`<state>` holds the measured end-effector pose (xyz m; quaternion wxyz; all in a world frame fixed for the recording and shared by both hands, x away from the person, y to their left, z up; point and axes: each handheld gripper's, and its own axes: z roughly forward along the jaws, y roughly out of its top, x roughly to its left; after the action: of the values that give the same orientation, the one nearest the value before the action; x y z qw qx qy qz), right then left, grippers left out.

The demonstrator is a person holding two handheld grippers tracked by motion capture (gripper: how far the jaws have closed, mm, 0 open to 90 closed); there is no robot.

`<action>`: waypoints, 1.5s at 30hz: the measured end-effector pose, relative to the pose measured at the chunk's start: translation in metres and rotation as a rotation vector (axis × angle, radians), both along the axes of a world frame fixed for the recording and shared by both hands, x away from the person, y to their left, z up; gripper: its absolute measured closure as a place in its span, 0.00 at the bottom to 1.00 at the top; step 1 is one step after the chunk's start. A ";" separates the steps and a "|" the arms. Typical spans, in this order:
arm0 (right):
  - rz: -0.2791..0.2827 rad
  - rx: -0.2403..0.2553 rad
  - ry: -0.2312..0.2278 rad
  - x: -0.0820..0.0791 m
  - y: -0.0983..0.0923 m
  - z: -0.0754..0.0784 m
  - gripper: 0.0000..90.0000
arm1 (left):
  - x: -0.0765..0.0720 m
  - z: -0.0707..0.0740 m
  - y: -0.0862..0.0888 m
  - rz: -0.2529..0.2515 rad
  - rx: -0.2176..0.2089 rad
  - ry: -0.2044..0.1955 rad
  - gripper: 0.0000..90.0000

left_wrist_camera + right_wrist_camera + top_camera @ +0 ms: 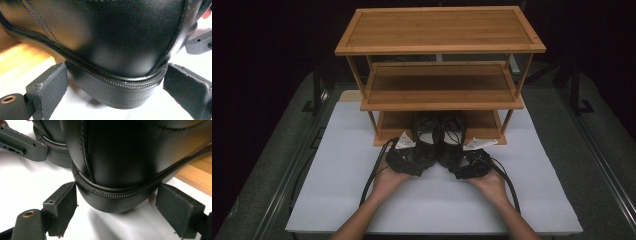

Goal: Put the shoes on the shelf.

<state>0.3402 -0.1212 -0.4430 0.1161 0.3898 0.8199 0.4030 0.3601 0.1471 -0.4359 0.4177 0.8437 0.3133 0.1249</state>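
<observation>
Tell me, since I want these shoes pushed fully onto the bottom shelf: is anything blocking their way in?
Nothing visible does. The left shoe and right shoe sit side by side with toes already on the bottom shelf, heels on the white mat. The shelf's back is shadowed. Each tool, left and right, brackets a heel.

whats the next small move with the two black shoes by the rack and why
Probably slide both shoes forward onto the bottom shelf of the bamboo shoe rack. The left gripper and right gripper each cup a heel, the left shoe and right shoe, with the jaws touching or nearly so. The toes already lie on the shelf while the heels rest on the white mat.
</observation>
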 end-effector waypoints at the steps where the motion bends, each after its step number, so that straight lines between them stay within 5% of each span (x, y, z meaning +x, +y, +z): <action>1: 0.000 0.000 0.000 0.000 0.000 0.000 0.19 | 0.000 0.000 0.000 0.000 0.000 0.000 0.06; 13: 0.014 0.022 0.002 0.009 -0.005 0.013 0.19 | 0.007 0.006 -0.001 0.010 -0.025 0.027 0.07; 31: -0.006 0.046 -0.035 0.048 -0.004 0.023 0.19 | 0.044 0.008 0.001 0.068 -0.092 0.041 0.06; 45: -0.057 0.049 -0.073 0.070 -0.004 0.022 0.19 | 0.070 0.007 -0.005 0.092 -0.097 0.032 0.06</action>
<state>0.4102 -0.1250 -0.4209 0.1479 0.4009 0.7936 0.4332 0.4306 0.1422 -0.4287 0.4468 0.8090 0.3643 0.1151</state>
